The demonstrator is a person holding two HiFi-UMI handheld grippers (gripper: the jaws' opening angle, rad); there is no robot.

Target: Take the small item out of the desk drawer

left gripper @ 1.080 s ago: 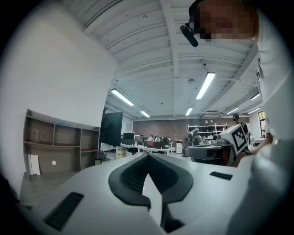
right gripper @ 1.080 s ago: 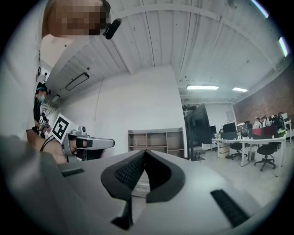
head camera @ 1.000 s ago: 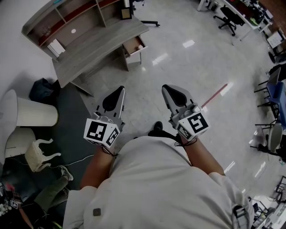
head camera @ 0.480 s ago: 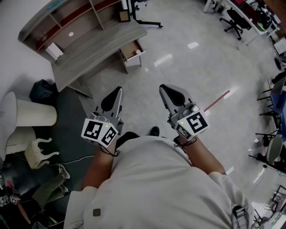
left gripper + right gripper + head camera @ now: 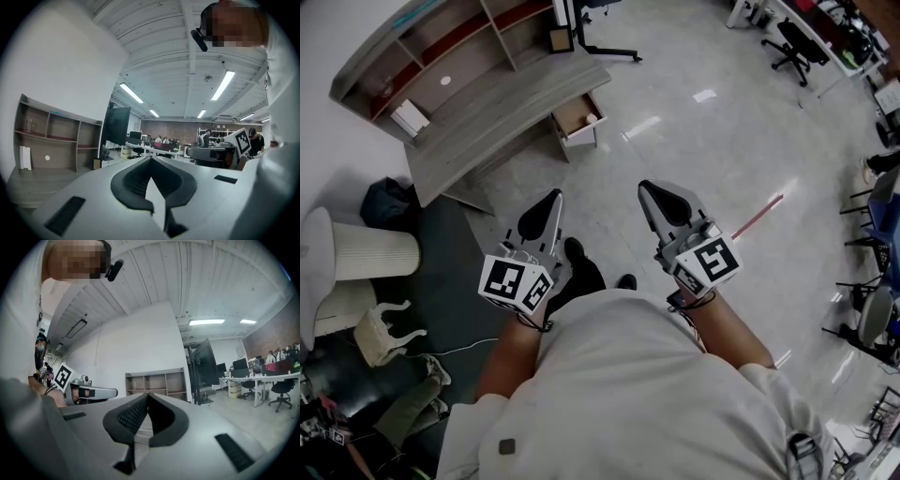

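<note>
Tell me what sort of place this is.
Most likely an open-plan office or lab. There is a desk with shelves and an open drawer, office chairs at long tables, and a large screen on a stand.

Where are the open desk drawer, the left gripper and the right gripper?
open desk drawer [image 5: 581, 137], head view, front panel.
left gripper [image 5: 551, 197], head view, jaw tips.
right gripper [image 5: 647, 187], head view, jaw tips.
</note>
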